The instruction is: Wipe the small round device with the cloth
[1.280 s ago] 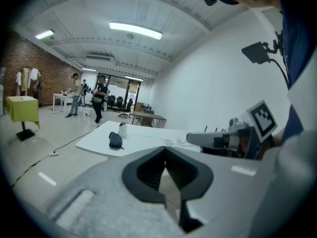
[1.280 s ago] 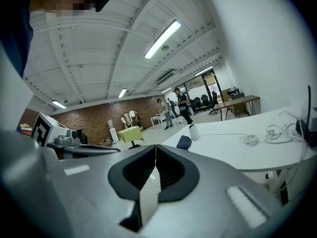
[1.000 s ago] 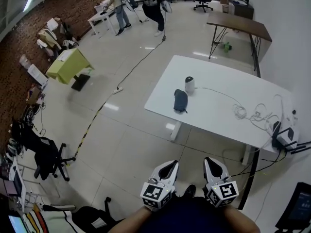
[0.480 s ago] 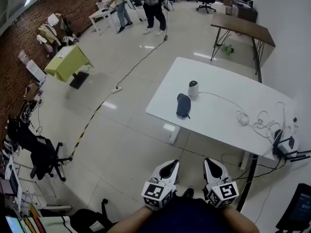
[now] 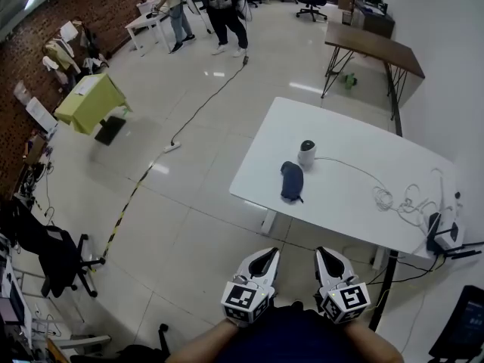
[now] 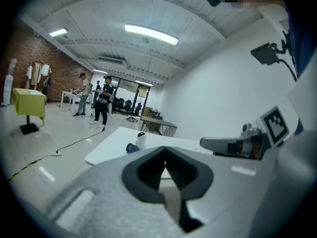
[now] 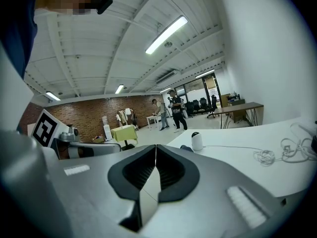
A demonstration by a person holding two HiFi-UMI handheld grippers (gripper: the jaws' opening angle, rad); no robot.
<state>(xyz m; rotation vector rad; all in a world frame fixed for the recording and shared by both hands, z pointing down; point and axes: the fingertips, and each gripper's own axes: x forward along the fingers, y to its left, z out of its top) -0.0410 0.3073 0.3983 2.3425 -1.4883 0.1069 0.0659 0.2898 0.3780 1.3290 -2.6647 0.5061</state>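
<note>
A small round white device (image 5: 307, 153) with a dark top stands on the white table (image 5: 363, 203), a cable running from it to the right. A dark blue cloth (image 5: 292, 181) lies bunched just in front of it. Both also show far off in the left gripper view, device (image 6: 141, 140) and cloth (image 6: 131, 148), and in the right gripper view, device (image 7: 197, 141) and cloth (image 7: 186, 148). My left gripper (image 5: 262, 262) and right gripper (image 5: 328, 262) are held side by side close to my body, well short of the table, both shut and empty.
A tangle of white cable (image 5: 397, 197) and a power adapter (image 5: 441, 237) lie on the table's right end. A cord with a power strip (image 5: 171, 147) crosses the tiled floor. Two people (image 5: 219, 6) stand far back; a brown desk (image 5: 374, 45) and office chairs (image 5: 53, 252) stand around.
The table, device and cloth have come closer and lower in the head view as I walk toward them. Both grippers keep their place near my body, still shut.
</note>
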